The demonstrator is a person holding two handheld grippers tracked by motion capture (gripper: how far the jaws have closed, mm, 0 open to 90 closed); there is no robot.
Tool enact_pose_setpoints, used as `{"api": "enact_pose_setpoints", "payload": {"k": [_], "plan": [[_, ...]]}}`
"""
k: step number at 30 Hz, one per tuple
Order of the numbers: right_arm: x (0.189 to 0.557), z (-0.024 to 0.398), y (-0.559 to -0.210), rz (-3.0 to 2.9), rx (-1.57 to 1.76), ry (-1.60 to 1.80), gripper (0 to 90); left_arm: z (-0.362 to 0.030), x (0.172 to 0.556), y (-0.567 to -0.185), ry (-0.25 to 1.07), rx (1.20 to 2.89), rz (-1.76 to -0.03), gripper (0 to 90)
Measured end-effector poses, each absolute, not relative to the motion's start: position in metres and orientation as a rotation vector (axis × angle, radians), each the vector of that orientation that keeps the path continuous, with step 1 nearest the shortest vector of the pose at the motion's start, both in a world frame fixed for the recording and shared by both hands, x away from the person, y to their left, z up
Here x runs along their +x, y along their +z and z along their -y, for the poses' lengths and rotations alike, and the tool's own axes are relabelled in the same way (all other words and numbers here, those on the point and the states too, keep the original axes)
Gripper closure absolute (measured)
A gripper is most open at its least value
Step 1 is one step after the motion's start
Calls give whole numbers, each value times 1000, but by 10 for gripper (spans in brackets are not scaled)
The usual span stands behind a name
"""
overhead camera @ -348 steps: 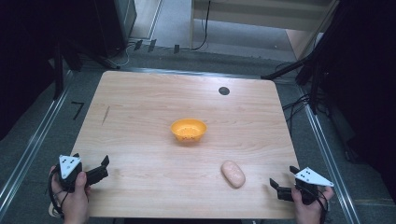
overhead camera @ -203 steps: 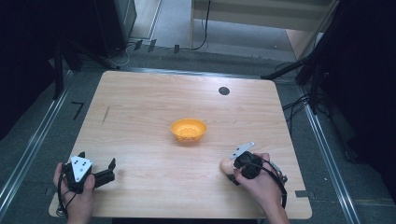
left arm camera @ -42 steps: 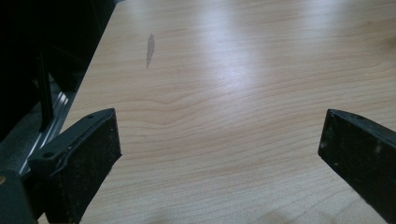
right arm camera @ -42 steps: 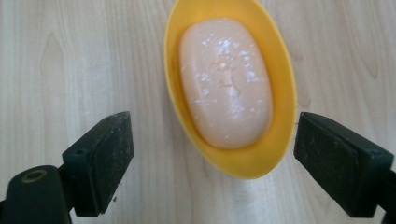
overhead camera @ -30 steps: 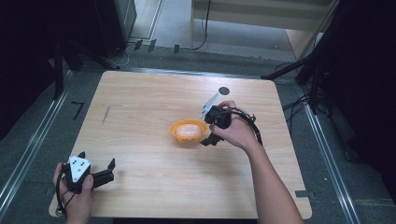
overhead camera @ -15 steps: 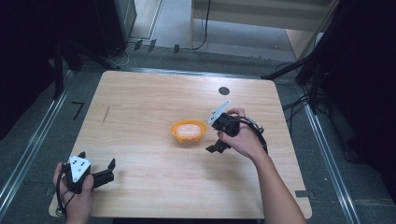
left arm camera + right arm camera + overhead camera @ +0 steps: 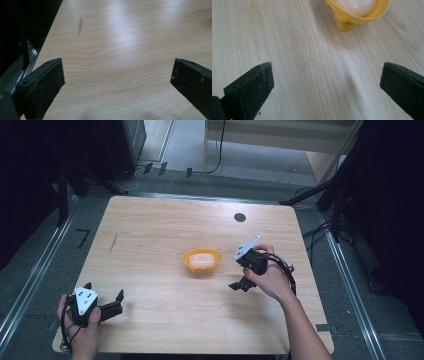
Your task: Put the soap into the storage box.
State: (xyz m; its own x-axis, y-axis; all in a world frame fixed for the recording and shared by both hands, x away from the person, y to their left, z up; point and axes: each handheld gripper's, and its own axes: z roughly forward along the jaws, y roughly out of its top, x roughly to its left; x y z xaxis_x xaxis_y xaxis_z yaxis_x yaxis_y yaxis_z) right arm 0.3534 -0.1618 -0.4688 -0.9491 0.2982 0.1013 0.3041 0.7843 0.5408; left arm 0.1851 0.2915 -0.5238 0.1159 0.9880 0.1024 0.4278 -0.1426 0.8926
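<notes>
right gripper (image 7: 239,285) has pulled back from orange bowl (image 7: 202,261), jaws apart, empty; pale pink obj (image 7: 201,258) now sits inside bowl. left gripper (image 7: 116,302) unmoved at table (image 7: 150,235) corner, jaws wide, empty

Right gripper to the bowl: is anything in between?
Nothing visible. Bare table lies between the open right gripper and the orange bowl, which holds the pale bun.
</notes>
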Motion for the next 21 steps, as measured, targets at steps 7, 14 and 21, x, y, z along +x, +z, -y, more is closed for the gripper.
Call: {"api": "enact_pose_setpoints", "payload": {"k": [7,14,21], "plan": [[341,178,-470,2928,-570,-969,0,-291,185,-524,989,1678,-1397,0],[330,190,-479,2919,-641,-996,0,-291,185,-524,989,1678,-1398,0],[320,205,-490,2903,-716,-1033,0,-291,185,-524,992,1680,-1399,0]]}}
